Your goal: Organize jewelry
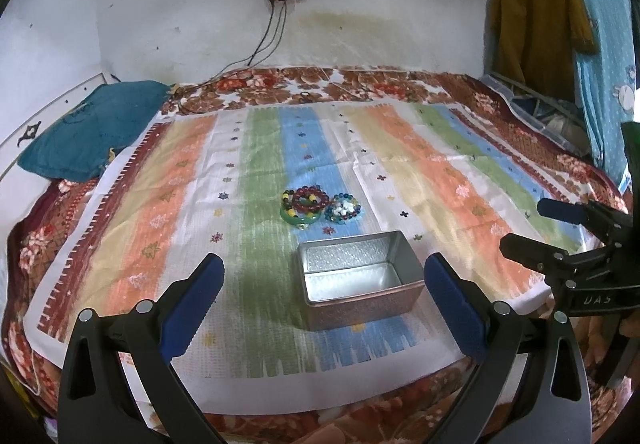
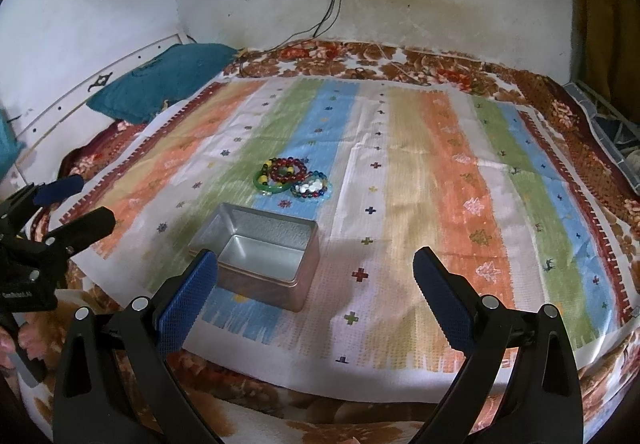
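Note:
An open, empty silver tin box point(image 1: 356, 276) stands on the striped cloth point(image 1: 168, 228). Just behind it lies a pile of bead bracelets: a dark red one over a green bangle point(image 1: 305, 204) and a blue one with white beads point(image 1: 343, 209). My left gripper point(image 1: 324, 280) is open and empty, its blue pads either side of the box but nearer me. In the right wrist view the box point(image 2: 260, 252) sits left of centre, the bracelets point(image 2: 292, 178) beyond it. My right gripper point(image 2: 316, 276) is open and empty above the cloth's near edge, right of the box.
The cloth covers a floral blanket point(image 1: 400, 84) on a bed against a white wall. A teal pillow point(image 1: 92, 136) lies at the back left. Cables point(image 1: 268, 40) hang from a wall socket. Clothes point(image 1: 540, 20) hang at the right. Each gripper shows at the other view's edge point(image 1: 560, 228) point(image 2: 68, 204).

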